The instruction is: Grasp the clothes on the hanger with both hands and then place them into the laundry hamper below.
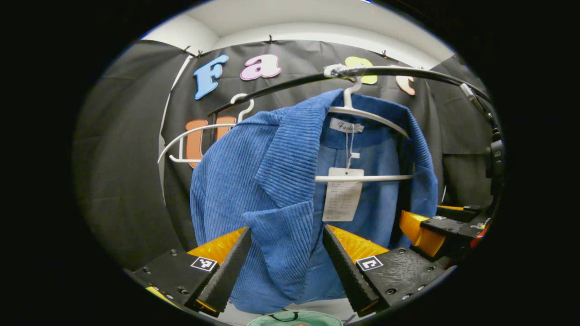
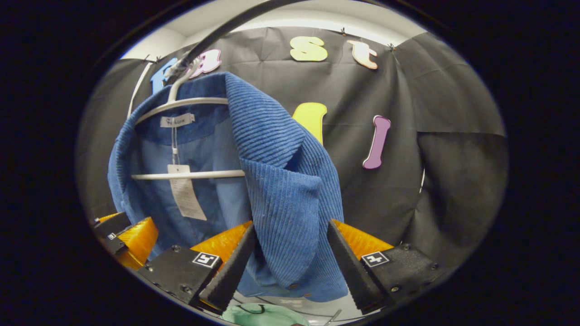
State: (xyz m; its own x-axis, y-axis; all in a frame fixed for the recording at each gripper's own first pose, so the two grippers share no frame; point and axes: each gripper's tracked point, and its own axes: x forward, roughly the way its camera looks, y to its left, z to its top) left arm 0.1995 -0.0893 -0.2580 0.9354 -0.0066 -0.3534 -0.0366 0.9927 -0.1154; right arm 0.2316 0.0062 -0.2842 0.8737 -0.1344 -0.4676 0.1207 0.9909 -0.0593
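A blue corduroy jacket [image 1: 253, 181] hangs open on a white hanger [image 1: 362, 113] from a black rail [image 1: 408, 71], with a paper tag [image 1: 342, 194] inside. My left gripper [image 1: 286, 242] is open, its fingers either side of the jacket's left front panel, not pressing it. In the right gripper view the same jacket [image 2: 281, 190] hangs on its hanger [image 2: 181, 103]. My right gripper [image 2: 291, 242] is open around the right front panel. The right gripper [image 1: 435, 228] also appears at the lower right of the left gripper view, and the left gripper [image 2: 127, 237] at the lower left of the right one.
A second, bare white hanger [image 1: 195, 136] hangs further left on the rail. A green rim of the laundry hamper [image 1: 294, 318] lies below the jacket, also seen as the hamper [image 2: 263, 314] in the right gripper view. Black cloth walls close in behind.
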